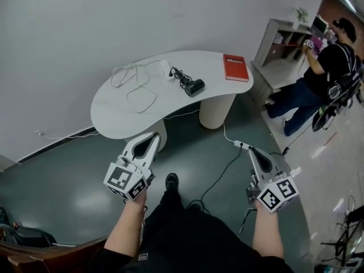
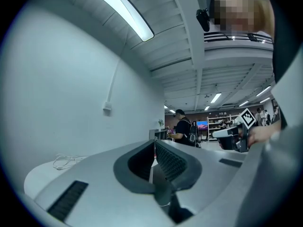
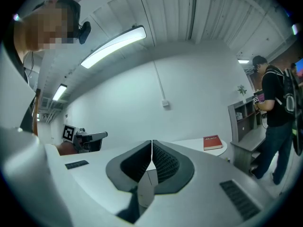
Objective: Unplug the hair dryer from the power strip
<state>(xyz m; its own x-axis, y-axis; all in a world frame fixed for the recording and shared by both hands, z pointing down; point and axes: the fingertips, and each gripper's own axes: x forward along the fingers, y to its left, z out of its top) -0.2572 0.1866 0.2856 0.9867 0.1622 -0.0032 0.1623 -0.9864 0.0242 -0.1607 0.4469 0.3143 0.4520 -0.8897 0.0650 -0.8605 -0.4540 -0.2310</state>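
Hair dryer (image 1: 193,86) lies on table (image 1: 114,115) near red book (image 1: 236,67), lettering unreadable; left claw (image 1: 154,136) and right claw (image 1: 251,150) closed, empty.

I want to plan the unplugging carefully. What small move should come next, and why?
Probably move both forward, toward the power strip on the table. The left tool and right tool are shut, empty and short of the table edge; the hair dryer lies beside the strip, farther back.
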